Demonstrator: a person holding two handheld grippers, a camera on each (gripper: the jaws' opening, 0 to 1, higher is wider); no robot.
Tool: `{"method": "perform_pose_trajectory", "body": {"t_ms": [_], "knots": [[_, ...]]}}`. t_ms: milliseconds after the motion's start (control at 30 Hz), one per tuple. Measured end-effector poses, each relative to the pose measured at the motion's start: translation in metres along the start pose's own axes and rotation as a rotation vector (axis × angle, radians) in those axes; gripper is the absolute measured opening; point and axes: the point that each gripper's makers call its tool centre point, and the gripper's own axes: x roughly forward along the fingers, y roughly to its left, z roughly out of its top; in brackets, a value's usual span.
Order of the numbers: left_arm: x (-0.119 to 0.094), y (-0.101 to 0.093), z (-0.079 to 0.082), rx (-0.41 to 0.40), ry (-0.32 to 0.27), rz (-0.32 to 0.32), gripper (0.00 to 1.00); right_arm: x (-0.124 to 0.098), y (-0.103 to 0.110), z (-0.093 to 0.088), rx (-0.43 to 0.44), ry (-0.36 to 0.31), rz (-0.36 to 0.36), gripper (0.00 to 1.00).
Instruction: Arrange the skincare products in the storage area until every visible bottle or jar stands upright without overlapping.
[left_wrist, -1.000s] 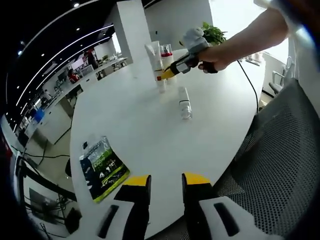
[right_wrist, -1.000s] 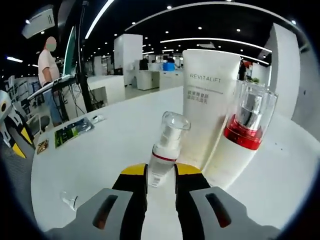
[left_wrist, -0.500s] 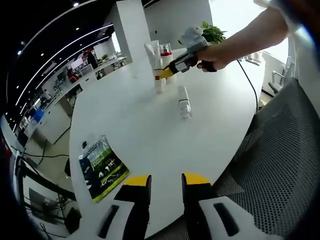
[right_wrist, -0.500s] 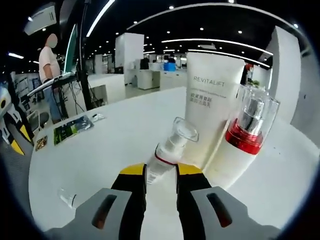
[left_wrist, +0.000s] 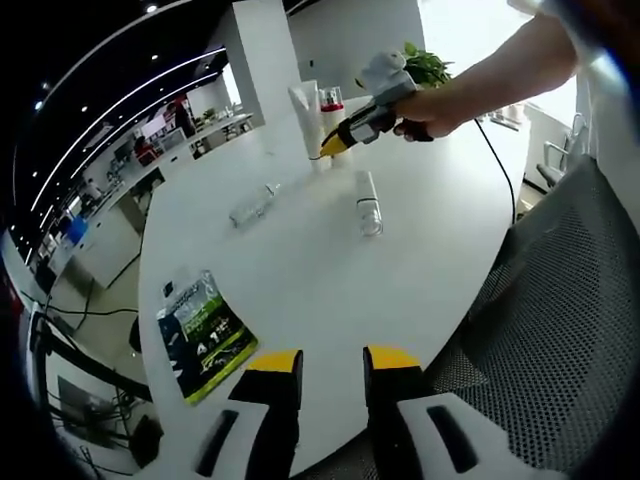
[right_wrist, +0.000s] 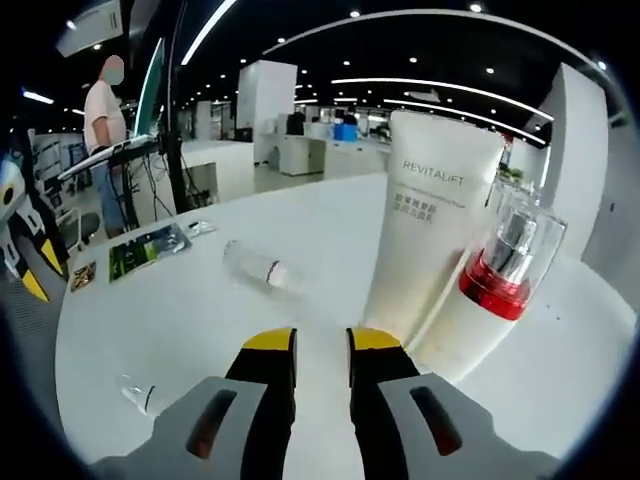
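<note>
On the white bench (left_wrist: 300, 270) the job looks about half done: the white tube (right_wrist: 425, 240) and the red-collared pump bottle (right_wrist: 490, 300) stand upright and touching each other, while two clear bottles lie on their sides. Going left to right in the left gripper view from the tube as landmark: a green leaflet (left_wrist: 205, 335) lies well apart from it near the bench edge; the small clear bottle (left_wrist: 252, 205) lies flat to the left of the tube, its long axis slanting toward the tube, cap end probably nearest it; the tube itself stands by the right gripper (left_wrist: 333, 145), held in a person's hand (left_wrist: 425, 110); the second clear bottle (left_wrist: 369, 205) lies near the tube on its right, long axis running away from it. The left gripper (left_wrist: 330, 365) has its jaws slightly parted and holding nothing. In the right gripper view the right gripper's jaws stand a little apart, nothing between them, just before the tube. Left to do, I judge: stand both fallen bottles up, clear of the others
</note>
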Motion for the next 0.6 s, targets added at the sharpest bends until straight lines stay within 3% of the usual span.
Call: {"method": "perform_pose_trajectory", "body": {"t_ms": [233, 300, 467, 600], "knots": [[-0.001, 0.000, 0.001, 0.001, -0.006, 0.001, 0.24, 0.010, 0.021, 0.014, -0.054, -0.001, 0.065, 0.21], [0.000, -0.001, 0.001, 0.001, -0.002, -0.001, 0.24, 0.017, 0.033, 0.022, -0.103, 0.003, 0.111, 0.23], [0.001, -0.003, -0.001, 0.010, 0.007, -0.008, 0.24, 0.039, 0.060, 0.047, -0.242, 0.016, 0.193, 0.29], [0.001, -0.002, -0.002, 0.008, 0.012, -0.006, 0.24, 0.061, 0.077, 0.084, -0.314, -0.029, 0.237, 0.32]]}}
